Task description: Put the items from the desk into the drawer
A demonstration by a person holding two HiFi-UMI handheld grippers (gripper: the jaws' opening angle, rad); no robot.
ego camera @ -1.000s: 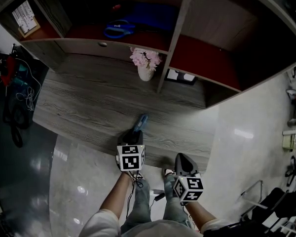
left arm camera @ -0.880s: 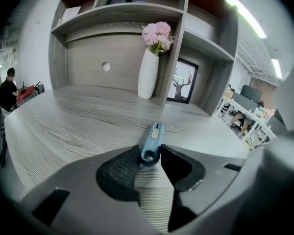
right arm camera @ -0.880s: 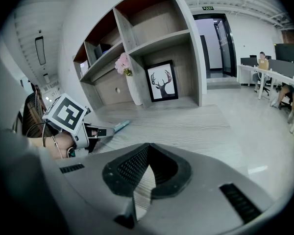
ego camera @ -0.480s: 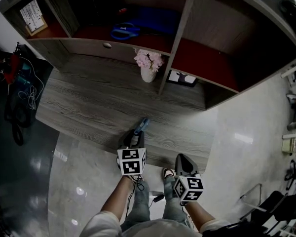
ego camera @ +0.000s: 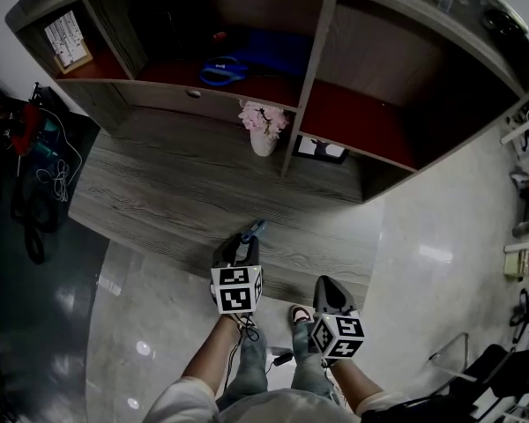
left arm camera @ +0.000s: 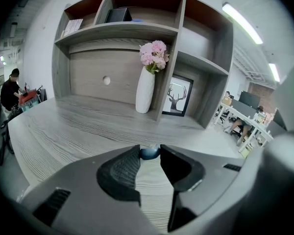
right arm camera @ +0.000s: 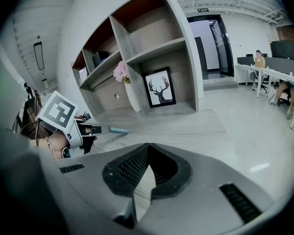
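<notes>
I had my left gripper (ego camera: 242, 245) closed on a slim blue pen-shaped item (ego camera: 255, 228), pinched right at the jaw tips. Its far end stuck out forward, over the front edge of the grey wood-grain desk (ego camera: 176, 192). In the left gripper view only its rounded blue end showed between the pads, so I could not tell whether it was a pen or a small cutter. My right gripper (right arm camera: 149, 146) was empty, its jaws drawn together, hanging off to the side in front of the desk.

I judged the item light and stiff, with a smooth barrel that could twist or slide in so shallow a hold. A grip nearer its middle, across the barrel, would have steadied it better.

The grey panel with the round hole (ego camera: 172, 95), under the shelf at the back of the desk, I took for the drawer front; it looked shut. A white vase of pink flowers (ego camera: 263, 130) stood near it and looked easy to tip, so I meant to keep wide of it.
</notes>
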